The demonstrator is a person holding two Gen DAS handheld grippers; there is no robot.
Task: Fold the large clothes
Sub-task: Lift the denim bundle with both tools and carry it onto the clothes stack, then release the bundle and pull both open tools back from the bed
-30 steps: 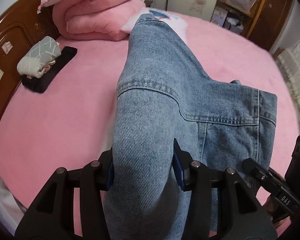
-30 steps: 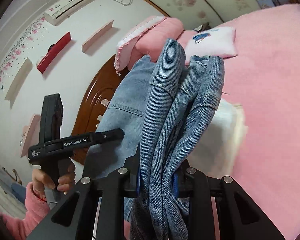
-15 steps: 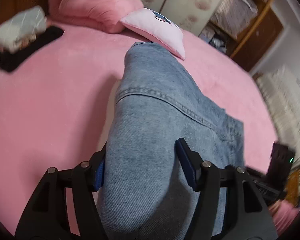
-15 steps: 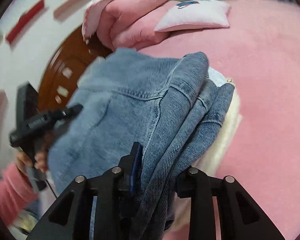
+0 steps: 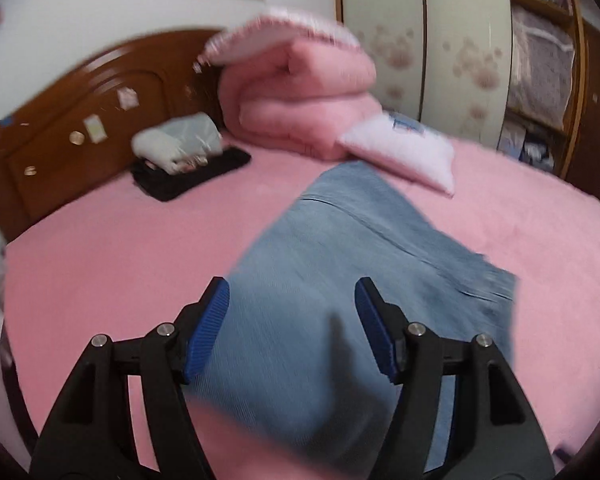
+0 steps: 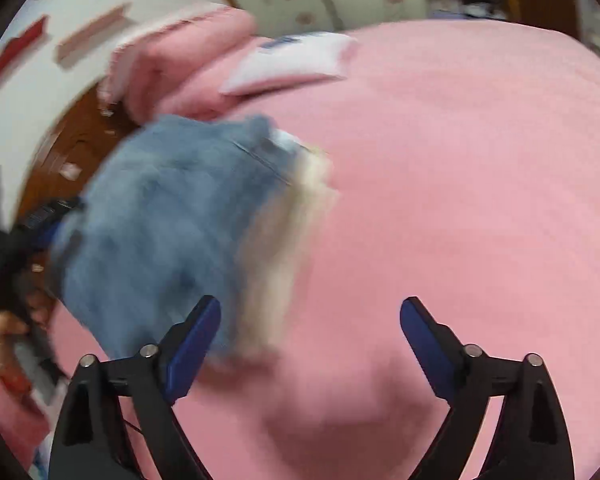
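Denim jacket on pink bed, no legible writing.

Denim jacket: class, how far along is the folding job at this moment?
Done: the denim jacket lies folded on the pink bed. In hand: nothing; the left gripper and right gripper have just been opening, nothing pinched. Left: perhaps tidying its edges.

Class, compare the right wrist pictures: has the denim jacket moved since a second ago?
Yes. The denim jacket has left the right tongs, whose jaws have just been opening and now stand empty; it lies left of them on the pink bed.
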